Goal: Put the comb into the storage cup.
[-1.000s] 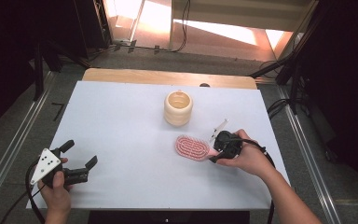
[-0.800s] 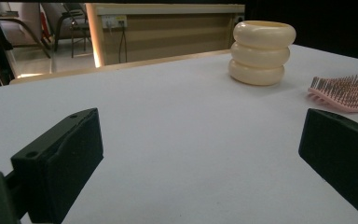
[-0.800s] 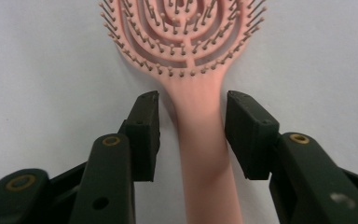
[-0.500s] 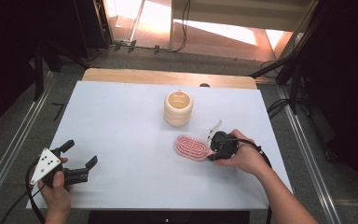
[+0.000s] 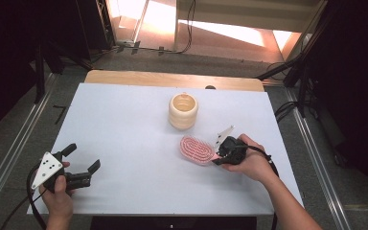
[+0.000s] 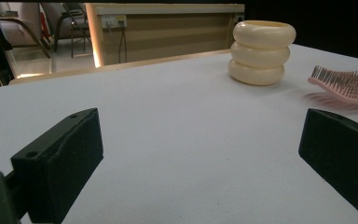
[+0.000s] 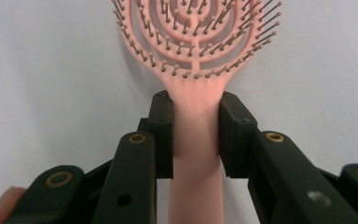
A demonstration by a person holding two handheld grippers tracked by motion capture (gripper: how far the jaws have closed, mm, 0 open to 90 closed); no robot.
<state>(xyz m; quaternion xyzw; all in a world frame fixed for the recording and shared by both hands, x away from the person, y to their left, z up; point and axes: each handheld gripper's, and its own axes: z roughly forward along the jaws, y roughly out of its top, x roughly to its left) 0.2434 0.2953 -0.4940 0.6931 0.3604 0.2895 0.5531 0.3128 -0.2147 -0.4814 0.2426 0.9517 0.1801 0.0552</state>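
A pink hairbrush [image 5: 196, 149] lies bristles-up on the white table [image 5: 124, 120], right of centre. My right gripper [image 5: 219, 153] holds its handle [image 7: 196, 140] from the right. The jaws have just been closing, and both pads now press on the handle's sides in the right gripper view, with the brush head [image 7: 196, 37] beyond them. A cream ribbed container [image 5: 183, 111] stands upright behind the brush. My left gripper [image 5: 82, 157] rests at the front left, open, with nothing between its jaws. In the left gripper view it [image 6: 200, 149] faces the container [image 6: 261, 51] and the brush [image 6: 349, 84].
A wooden strip [image 5: 172, 79] runs along the table's far edge. Metal rails [image 5: 9, 158] and cables flank the table on the dark floor. Bare white tabletop stretches between the two hands and across the left half.
The right gripper has edged slightly left and drawn in on the brush handle. The brush, the container and the left gripper stay where they were.
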